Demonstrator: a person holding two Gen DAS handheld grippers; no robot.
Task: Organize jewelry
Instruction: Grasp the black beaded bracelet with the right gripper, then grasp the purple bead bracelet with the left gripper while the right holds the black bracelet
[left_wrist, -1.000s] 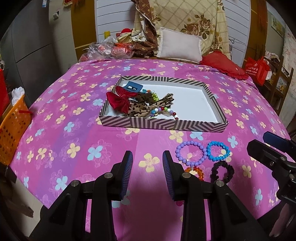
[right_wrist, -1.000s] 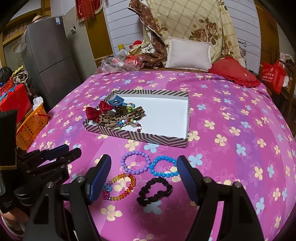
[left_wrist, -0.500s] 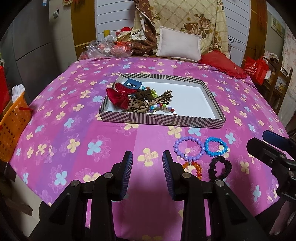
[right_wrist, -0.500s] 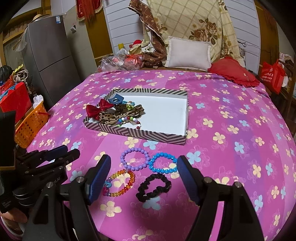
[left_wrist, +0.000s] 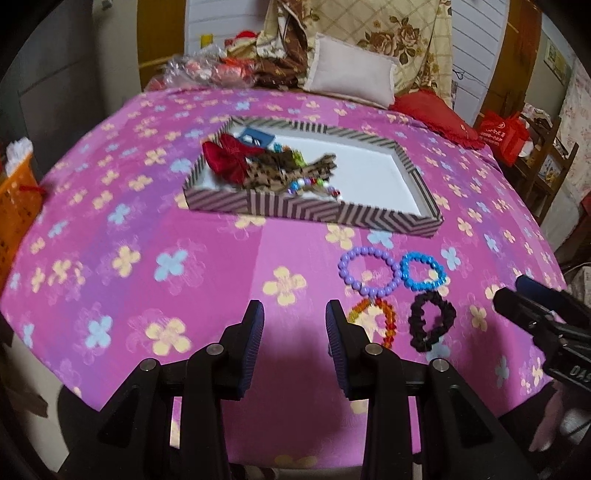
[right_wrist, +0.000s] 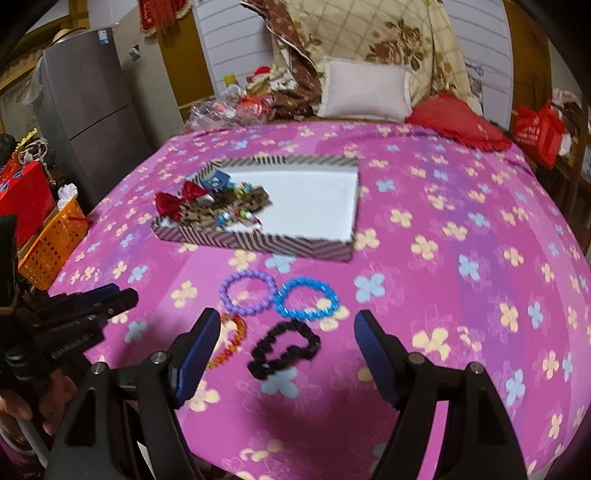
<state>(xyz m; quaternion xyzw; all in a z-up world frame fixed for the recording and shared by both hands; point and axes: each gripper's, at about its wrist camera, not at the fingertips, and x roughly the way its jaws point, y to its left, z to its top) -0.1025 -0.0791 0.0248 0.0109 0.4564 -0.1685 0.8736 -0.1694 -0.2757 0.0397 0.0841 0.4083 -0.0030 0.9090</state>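
Note:
A striped box (left_wrist: 317, 216) (right_wrist: 258, 242) on the pink flowered bedspread holds a red bow (left_wrist: 227, 157), leopard hair ties and a bead string at its left end. In front of it lie a purple bead bracelet (right_wrist: 246, 294) (left_wrist: 367, 271), a blue one (right_wrist: 307, 302) (left_wrist: 423, 271), an orange one (right_wrist: 229, 345) (left_wrist: 373, 325) and a black scrunchie (right_wrist: 282, 349) (left_wrist: 428, 321). My right gripper (right_wrist: 286, 332) is open wide just above the scrunchie, which lies between its fingers. My left gripper (left_wrist: 294, 325) is open and empty, left of the bracelets.
Pillows (right_wrist: 365, 94) and a heap of bags lie at the head of the bed. An orange basket (right_wrist: 51, 243) and a grey fridge (right_wrist: 88, 107) stand off the bed's left side. A red bag (right_wrist: 535, 129) is at the right.
Both grippers have moved forward and down toward the bracelets. The right gripper now frames the black scrunchie. Nothing has been picked up.

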